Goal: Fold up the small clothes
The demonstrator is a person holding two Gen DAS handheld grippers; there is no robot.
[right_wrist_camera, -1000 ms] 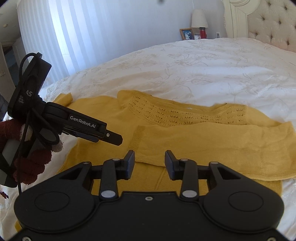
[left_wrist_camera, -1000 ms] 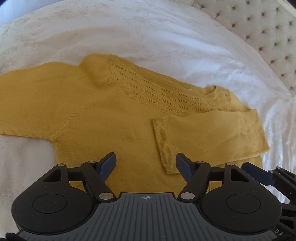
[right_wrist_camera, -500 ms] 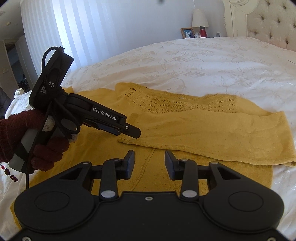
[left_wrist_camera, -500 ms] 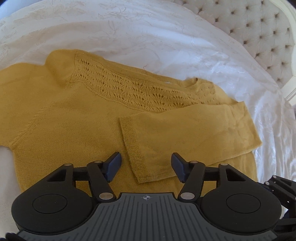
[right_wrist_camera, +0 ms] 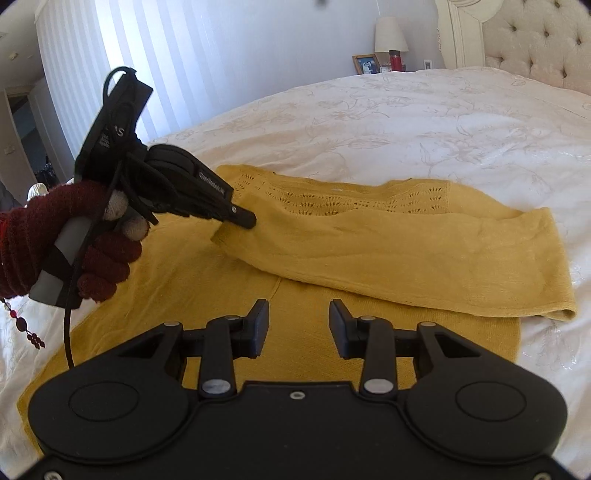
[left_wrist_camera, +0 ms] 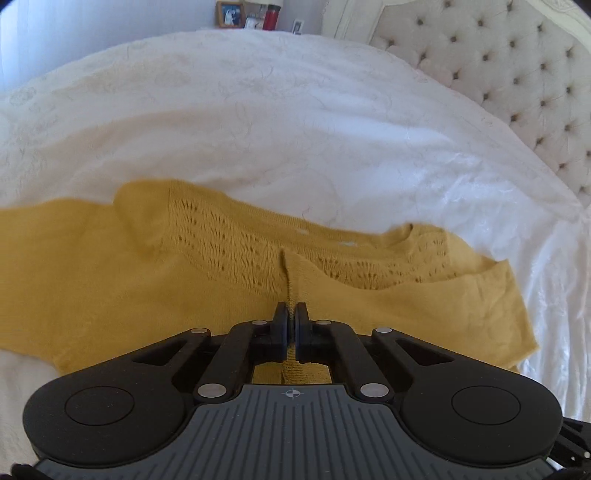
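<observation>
A yellow knit sweater [left_wrist_camera: 110,280] lies flat on the white bed, lace yoke toward the far side; it also shows in the right wrist view [right_wrist_camera: 207,280]. Its right sleeve [right_wrist_camera: 424,258] is folded across the chest. My left gripper [left_wrist_camera: 291,314] is shut on the cuff of that sleeve [left_wrist_camera: 291,280], pinching the edge upright. In the right wrist view the left gripper [right_wrist_camera: 245,219] sits at the cuff end, held by a hand in a dark red glove. My right gripper [right_wrist_camera: 298,325] is open and empty above the sweater's lower body.
The white embroidered bedspread [left_wrist_camera: 295,129] surrounds the sweater. A tufted headboard [left_wrist_camera: 517,74] stands at the right. A nightstand with a lamp [right_wrist_camera: 390,35], a photo frame and a red bottle is at the far side. Curtains [right_wrist_camera: 110,55] are at the left.
My left gripper moved forward to the folded sleeve's cuff and shut on it. My right gripper stayed open, almost still.
</observation>
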